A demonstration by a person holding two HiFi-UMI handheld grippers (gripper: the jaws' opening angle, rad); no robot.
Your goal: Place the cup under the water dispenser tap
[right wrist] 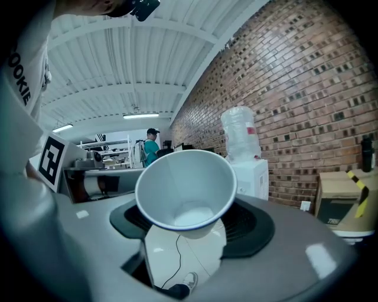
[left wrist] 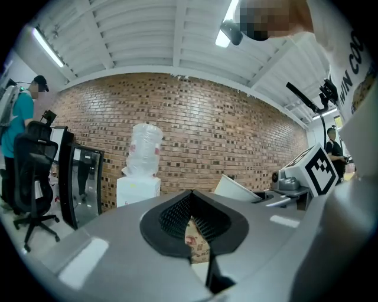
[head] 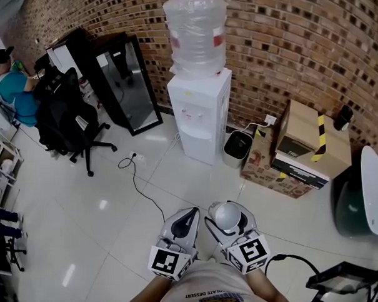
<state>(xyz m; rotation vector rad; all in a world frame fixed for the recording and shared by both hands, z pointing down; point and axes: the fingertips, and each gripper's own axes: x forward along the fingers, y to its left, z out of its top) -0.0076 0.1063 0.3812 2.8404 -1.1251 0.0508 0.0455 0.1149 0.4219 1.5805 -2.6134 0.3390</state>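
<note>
Clamped in the jaws of the right gripper (right wrist: 188, 219), the cup (right wrist: 186, 187) is being carried well short of the water dispenser (head: 199, 131), an approach under its tap (head: 197, 114) being required, while the left gripper (left wrist: 192, 219) is being held closed, empty.

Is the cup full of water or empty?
Empty. The right gripper view looks straight into the cup, and its white bottom is bare, with no water showing inside.

cup (right wrist: 186, 189): white paper, blue rim, empty; was tilted, mouth facing back along the jaws
cup position: was clamped between right gripper (right wrist: 192, 223) jaws, above the floor
water dispenser (head: 199, 118): white floor unit, stood upright, clear bottle (head: 196, 34) on top
taps (head: 195, 114): were well apart from cup
</note>
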